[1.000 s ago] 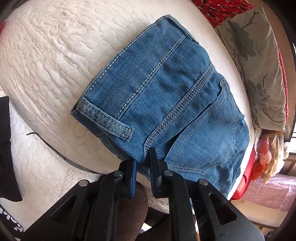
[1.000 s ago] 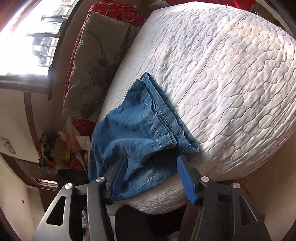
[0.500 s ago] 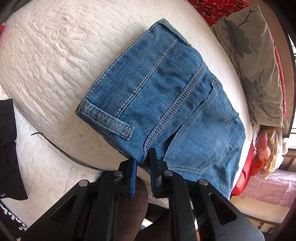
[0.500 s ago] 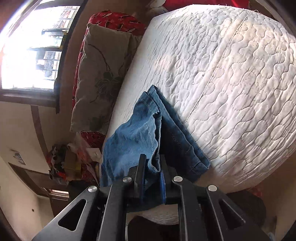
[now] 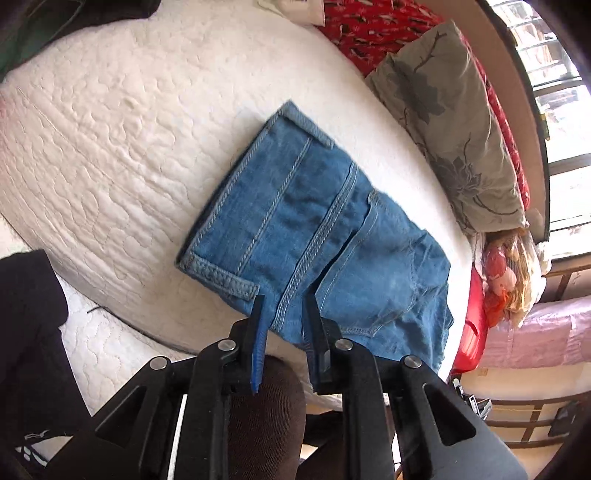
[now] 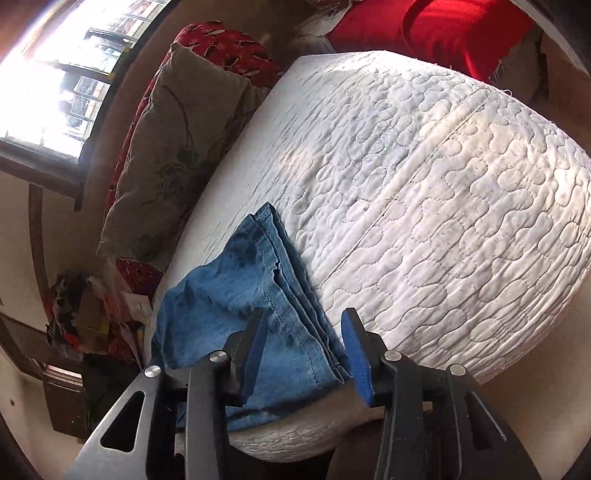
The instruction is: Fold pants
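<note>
The folded blue denim pants (image 5: 317,251) lie on the white quilted mattress (image 5: 110,147), near its front edge. In the left wrist view my left gripper (image 5: 286,310) is open, its fingers either side of the waistband edge with a seam between them, holding nothing. In the right wrist view the pants (image 6: 258,314) show as stacked folded layers. My right gripper (image 6: 306,339) is open over the near folded corner and grips nothing.
A grey floral pillow (image 5: 454,129) and red patterned bedding (image 5: 369,29) lie along the far side by the window. Black cloth (image 5: 29,332) sits at the left. Clutter and a pink cover (image 5: 535,332) lie beyond the mattress on the right.
Both grippers have opened and let go of the pants. The pants now lie further onto the mattress, and both grippers have drawn back a little.
</note>
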A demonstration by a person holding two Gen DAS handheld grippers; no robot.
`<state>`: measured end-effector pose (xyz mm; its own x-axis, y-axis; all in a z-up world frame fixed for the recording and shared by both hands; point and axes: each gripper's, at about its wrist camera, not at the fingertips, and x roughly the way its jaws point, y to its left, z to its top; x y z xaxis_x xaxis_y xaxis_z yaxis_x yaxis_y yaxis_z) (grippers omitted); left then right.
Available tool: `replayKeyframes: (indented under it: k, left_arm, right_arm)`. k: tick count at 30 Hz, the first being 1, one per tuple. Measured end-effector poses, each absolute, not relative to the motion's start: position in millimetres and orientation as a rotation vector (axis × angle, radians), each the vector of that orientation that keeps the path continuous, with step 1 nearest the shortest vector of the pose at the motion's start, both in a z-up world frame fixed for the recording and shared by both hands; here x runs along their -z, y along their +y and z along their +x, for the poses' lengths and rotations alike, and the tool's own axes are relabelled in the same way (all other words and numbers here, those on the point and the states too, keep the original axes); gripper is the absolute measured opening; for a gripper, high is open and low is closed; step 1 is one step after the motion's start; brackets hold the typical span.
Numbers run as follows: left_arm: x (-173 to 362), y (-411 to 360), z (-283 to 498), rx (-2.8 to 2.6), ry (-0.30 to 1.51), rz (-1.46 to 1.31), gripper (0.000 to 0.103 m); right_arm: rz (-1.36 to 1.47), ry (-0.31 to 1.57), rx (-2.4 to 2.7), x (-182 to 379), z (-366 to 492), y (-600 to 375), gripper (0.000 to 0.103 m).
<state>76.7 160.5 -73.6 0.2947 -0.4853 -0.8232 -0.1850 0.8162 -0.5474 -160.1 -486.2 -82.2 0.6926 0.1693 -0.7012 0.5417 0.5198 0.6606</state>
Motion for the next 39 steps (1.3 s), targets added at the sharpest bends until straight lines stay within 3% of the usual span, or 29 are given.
replayKeyframes:
  k: [2, 4, 10, 17, 18, 19, 20, 27, 30, 34, 36, 39]
  left_arm:
    - [61.6, 169.6, 98.7, 0.172, 1.246, -0.629, 0.051]
    - [58.4, 171.2, 124.5, 0.134, 1.23, -0.612, 0.061]
    - [89.5, 153.4, 196.9, 0.093, 1.342, -0.602, 0.061]
    - [110.7, 128.3, 217.5, 0.138, 1.398, -0.61, 0.061]
    - [110.0, 123.3, 218.4, 0.132, 1.398, -0.584, 0.061]
    - [108.3, 118.8, 217.7, 0.127, 1.389, -0.555, 0.061]
    - [105.0, 115.3, 216.0, 0.122, 1.377, -0.527, 0.06]
    - [115.0, 95.0, 223.7, -0.022, 1.345, -0.332, 0.056]
    - [111.9, 92.4, 227.2, -0.047, 1.341, -0.327, 0.056]
    - [101.0, 114.2, 214.8, -0.001, 1.344, -0.437, 0.056]
    - [94.2, 132.4, 201.9, 0.005, 1.334, -0.501, 0.056]
    - [89.0, 150.9, 172.2, 0.057, 1.341, -0.582, 0.056]
  right_arm:
    - [0.996, 0.816, 0.235, 77.5, -137.1, -484.7, 0.046]
    - [0.983, 0.831, 0.212, 75.7, -111.1, -483.4, 0.047]
    - [0.896, 0.889, 0.199, 81.0, -32.4, -478.0, 0.051]
    - [0.729, 0.989, 0.233, 105.2, 19.6, -470.5, 0.05]
    - [0.665, 1.001, 0.222, 104.6, 20.6, -465.6, 0.046]
    - [0.607, 1.018, 0.194, 102.3, 24.1, -459.3, 0.025]
    - [0.583, 1.032, 0.163, 100.3, 25.9, -455.5, 0.017]
    - [0.67, 0.986, 0.211, 114.1, 11.6, -480.2, 0.016]
    - [0.652, 0.986, 0.234, 111.6, 14.3, -474.3, 0.022]
    - [0.716, 0.963, 0.225, 97.7, -2.1, -480.1, 0.039]
    - [0.768, 0.933, 0.222, 89.6, -17.2, -485.1, 0.039]
    - [0.865, 0.899, 0.184, 80.9, -46.1, -485.1, 0.049]
